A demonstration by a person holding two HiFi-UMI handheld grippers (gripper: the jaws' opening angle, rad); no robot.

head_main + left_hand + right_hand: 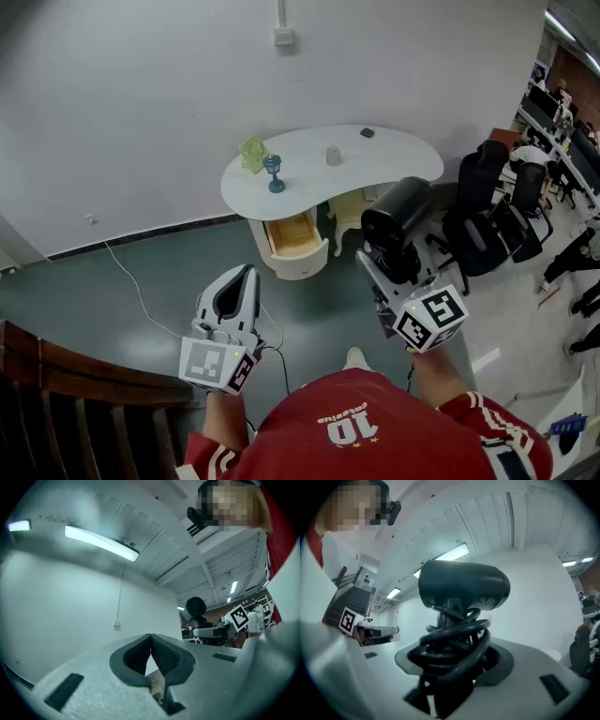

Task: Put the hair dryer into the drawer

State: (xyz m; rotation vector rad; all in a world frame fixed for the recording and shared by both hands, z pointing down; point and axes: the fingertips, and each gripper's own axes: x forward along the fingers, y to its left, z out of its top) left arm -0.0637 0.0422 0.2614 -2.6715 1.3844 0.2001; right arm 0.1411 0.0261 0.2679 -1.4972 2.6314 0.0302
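A black hair dryer with its cord wound round the handle stands upright in my right gripper, whose jaws are shut on the handle and cord; in the right gripper view the dryer fills the middle. My left gripper is held level at the lower left, shut with nothing in it; its pads meet. Ahead stands a white kidney-shaped table with one wooden drawer pulled open beneath it. Both grippers are well short of the table.
On the table stand a green object, a blue goblet, a small cup and a dark item. Black office chairs stand to the right. A cable trails over the grey floor. A dark stair rail is at left.
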